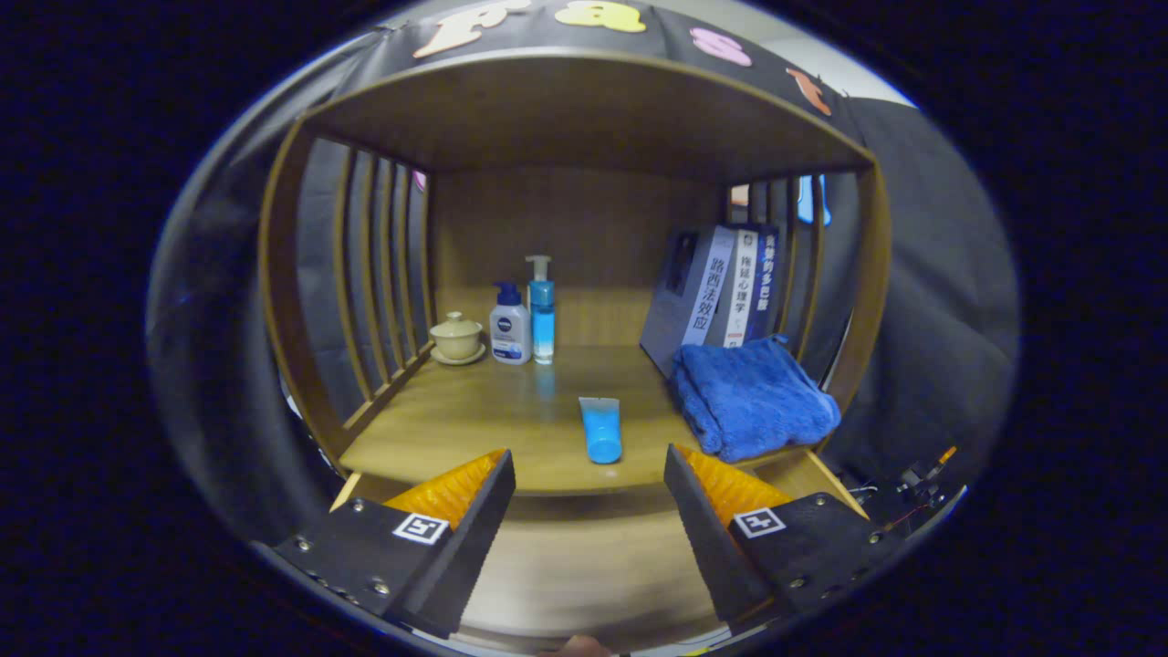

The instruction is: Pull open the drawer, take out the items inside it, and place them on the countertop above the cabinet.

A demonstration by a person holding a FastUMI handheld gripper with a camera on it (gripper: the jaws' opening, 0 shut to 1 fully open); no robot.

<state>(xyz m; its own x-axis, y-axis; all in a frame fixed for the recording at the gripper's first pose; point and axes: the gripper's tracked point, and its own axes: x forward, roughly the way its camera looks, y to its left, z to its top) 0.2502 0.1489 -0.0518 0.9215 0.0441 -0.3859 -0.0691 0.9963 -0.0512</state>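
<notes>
We hold the gripper point(589, 493) with its two fingers wide apart and nothing between them, just in front of the edge of the countertop point(474, 411). A blue tube point(601, 430) lies flat on the countertop, just ahead of the fingers, its cap end toward us. We judge it light and a little soft, and smooth enough to slip, so we would take it across the middle of its body and press gently.

The drawer is below this view, so we cannot tell if it is open or what it holds.

Beyond the tube, at the back on the left, stand a small lidded cup point(456, 338) on a saucer and two pump bottles point(525, 315), side by side. On the right, books point(721, 283) lean on the slatted side wall, and a folded blue towel point(753, 397) lies in front of them.
</notes>
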